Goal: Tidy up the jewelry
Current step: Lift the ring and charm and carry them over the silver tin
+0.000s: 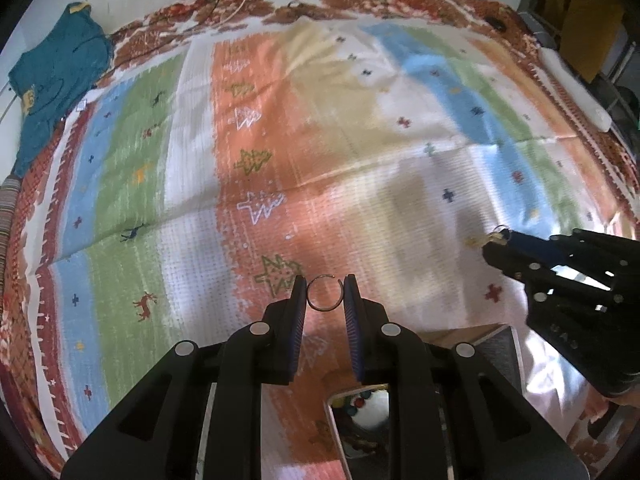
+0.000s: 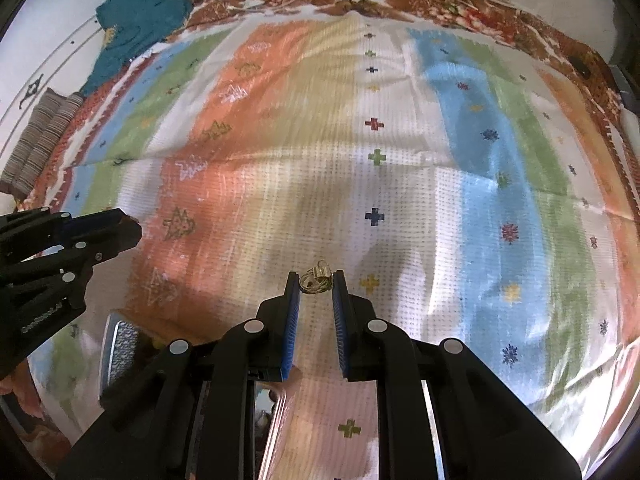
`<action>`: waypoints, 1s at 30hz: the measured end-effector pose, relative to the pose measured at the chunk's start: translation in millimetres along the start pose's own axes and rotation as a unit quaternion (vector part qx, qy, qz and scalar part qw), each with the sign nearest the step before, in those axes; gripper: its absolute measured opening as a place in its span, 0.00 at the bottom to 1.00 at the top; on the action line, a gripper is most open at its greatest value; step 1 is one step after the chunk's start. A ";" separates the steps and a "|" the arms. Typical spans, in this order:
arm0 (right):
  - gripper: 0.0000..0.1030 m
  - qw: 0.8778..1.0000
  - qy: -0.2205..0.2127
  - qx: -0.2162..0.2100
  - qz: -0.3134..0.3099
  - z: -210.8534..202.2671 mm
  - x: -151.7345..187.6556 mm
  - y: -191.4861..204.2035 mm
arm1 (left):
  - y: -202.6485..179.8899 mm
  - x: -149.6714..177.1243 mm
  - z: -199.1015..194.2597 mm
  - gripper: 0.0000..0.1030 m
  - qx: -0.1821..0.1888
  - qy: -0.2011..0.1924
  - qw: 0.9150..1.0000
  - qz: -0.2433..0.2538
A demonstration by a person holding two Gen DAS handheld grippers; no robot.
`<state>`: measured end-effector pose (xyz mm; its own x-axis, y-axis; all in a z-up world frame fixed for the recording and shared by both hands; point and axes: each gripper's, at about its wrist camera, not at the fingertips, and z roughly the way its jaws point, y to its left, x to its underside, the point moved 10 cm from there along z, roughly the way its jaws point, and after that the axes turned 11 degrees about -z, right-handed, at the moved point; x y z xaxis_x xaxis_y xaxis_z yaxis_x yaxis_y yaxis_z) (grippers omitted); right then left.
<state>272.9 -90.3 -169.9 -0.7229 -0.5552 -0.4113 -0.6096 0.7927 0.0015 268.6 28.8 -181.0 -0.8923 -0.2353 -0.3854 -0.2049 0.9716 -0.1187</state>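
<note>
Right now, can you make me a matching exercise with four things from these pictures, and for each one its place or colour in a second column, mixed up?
Things:
1. ring
2. gold jewelry
3. garment
4. box

Places or colours:
A. teal, at the far left edge of the cloth
B. between the fingers of the left tool
C. low in the view, beneath the tools, holding colourful pieces
D. between the fingers of the right tool

Pairs: 1-B, 2-D, 3-A, 4-C

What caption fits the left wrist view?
Left gripper holds a thin ring above the striped cloth.
</note>
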 end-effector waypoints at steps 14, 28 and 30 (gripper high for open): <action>0.17 0.999 -0.042 -0.005 -0.021 -41.3 1.8 15.4 | -10.2 11.5 -55.9 0.18 0.025 -0.044 0.999 0.002; 0.17 0.998 -0.046 -0.009 -0.033 -54.5 19.3 26.3 | -12.6 31.8 -83.5 0.18 0.040 -0.063 0.997 0.007; 0.17 0.998 -0.047 -0.011 -0.036 -56.6 21.0 29.1 | -14.0 34.5 -87.8 0.18 0.043 -0.066 0.997 0.009</action>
<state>221.6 -93.2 -126.9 -0.6433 -0.5839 -0.4952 -0.6672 0.7448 -0.0115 205.4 9.4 -112.3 -0.8333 -0.2244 -0.5053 -0.1489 0.9713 -0.1856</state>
